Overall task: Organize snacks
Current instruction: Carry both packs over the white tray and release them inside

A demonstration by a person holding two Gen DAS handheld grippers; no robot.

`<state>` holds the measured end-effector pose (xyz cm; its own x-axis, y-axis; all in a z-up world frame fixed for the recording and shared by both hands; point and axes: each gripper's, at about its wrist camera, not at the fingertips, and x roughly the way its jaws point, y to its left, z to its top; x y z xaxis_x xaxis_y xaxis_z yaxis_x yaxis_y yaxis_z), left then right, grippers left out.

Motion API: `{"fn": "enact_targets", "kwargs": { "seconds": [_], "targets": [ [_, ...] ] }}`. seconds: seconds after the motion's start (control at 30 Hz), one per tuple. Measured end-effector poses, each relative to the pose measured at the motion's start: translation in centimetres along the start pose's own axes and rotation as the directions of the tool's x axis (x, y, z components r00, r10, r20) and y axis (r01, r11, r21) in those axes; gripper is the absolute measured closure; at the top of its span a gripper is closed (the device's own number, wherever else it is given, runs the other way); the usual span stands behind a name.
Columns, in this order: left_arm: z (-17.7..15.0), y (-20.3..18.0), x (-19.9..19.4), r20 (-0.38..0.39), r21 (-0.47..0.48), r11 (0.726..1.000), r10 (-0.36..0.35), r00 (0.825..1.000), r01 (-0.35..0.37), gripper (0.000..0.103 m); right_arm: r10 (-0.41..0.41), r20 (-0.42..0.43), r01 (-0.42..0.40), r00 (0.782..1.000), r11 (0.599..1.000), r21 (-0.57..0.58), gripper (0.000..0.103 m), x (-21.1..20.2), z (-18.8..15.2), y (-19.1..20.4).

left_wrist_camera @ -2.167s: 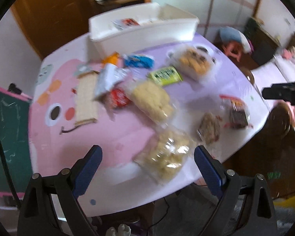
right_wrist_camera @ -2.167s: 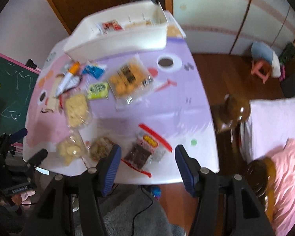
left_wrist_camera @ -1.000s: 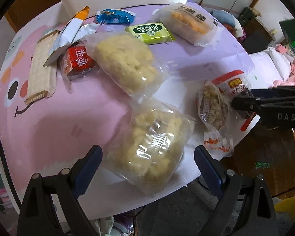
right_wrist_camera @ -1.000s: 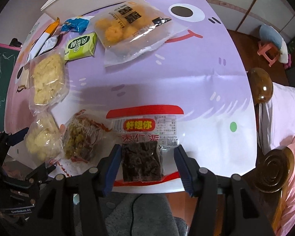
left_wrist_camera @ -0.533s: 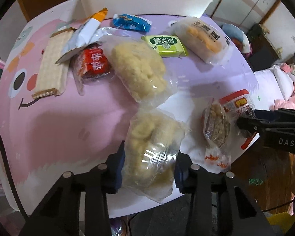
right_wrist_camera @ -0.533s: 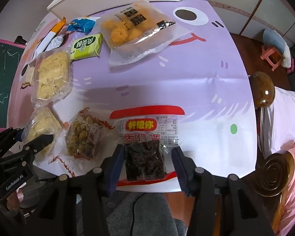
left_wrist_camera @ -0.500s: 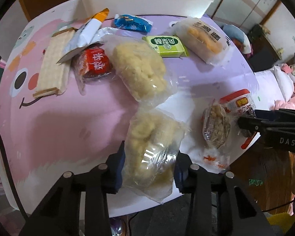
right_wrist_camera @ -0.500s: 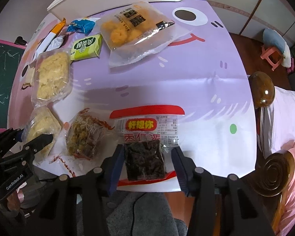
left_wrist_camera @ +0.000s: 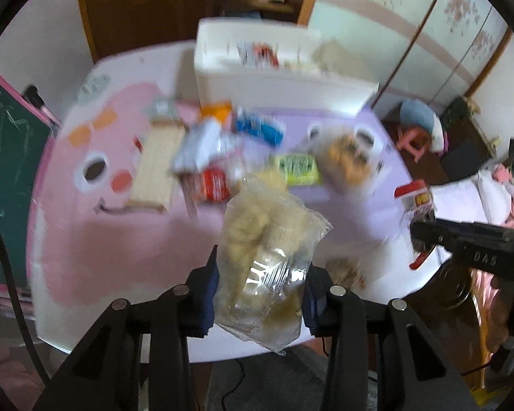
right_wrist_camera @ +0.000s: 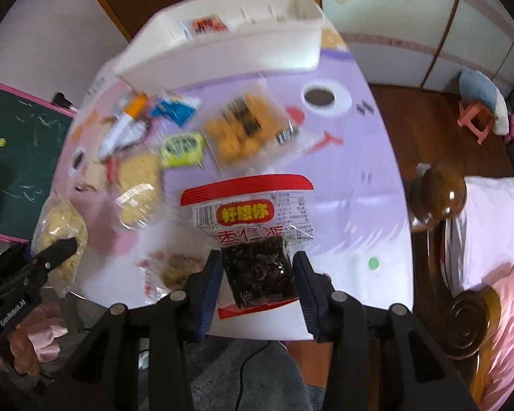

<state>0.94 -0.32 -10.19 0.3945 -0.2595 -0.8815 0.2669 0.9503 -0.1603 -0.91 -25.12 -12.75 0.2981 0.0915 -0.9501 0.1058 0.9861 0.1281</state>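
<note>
Crinkly clear bag (left_wrist_camera: 267, 257), lumpy pale snacks; dark block packet (right_wrist_camera: 257, 274).

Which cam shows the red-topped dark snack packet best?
Right wrist: the red-topped dark snack packet fills the centre, label readable, gripped by the right gripper. Left wrist shows only a blurred sliver at the right edge.

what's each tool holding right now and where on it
Left tool: clear bag of pale puffs, pinched across its lower half. Right tool: red-and-white packet, gripped at its dark lower block.

Left claw (left_wrist_camera: 260, 291) clamped on a packet, right claw (right_wrist_camera: 258, 274) closing, gripping another, both angled downward
</note>
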Motion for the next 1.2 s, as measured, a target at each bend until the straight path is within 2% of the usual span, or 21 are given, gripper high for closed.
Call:
{"fn": "enact_targets", "kwargs": {
  "seconds": [0.13, 0.33, 0.5, 0.63, 0.93, 1.2],
  "targets": [
    [2.4, -0.9, -3.9, 0.088, -0.014, 1.0, 0.013, 0.996, -0.011, 0.065, 0.042, 0.078, -0.04, 0.996, 0.999, -0.029, 0.061, -3.6, 2.2, 0.7],
    [5.9, -2.3, -9.5, 0.206, -0.028, 0.999, 0.023, 0.978, -0.017, 0.065, 0.114, 0.203, -0.097, 0.972, 0.991, -0.092, 0.061, -9.3, 5.3, 2.2],
    [8.8, -3.2, -11.3, 0.256, -0.03, 0.997, 0.071, 0.964, -0.066, 0.065, 0.149, 0.272, -0.113, 0.951, 0.983, -0.144, 0.061, -12.5, 8.0, 3.3],
    [11.4, -3.5, -11.9, 0.284, -0.03, 0.998, 0.067, 0.957, -0.061, 0.065, 0.151, 0.311, -0.102, 0.938, 0.981, -0.168, 0.061, -14.1, 10.8, 4.1],
    [19.9, -3.7, -9.3, 0.256, -0.004, 0.998, 0.058, 0.965, -0.058, 0.065, 0.123, 0.389, -0.07, 0.913, 0.986, -0.149, 0.061, -16.0, 18.6, 4.8],
    [26.9, -2.7, -3.7, 0.205, 0.017, 0.998, 0.057, 0.977, -0.062, 0.065, 0.088, 0.35, -0.066, 0.933, 0.995, -0.075, 0.061, -12.1, 24.7, 4.7]
  ]
}}
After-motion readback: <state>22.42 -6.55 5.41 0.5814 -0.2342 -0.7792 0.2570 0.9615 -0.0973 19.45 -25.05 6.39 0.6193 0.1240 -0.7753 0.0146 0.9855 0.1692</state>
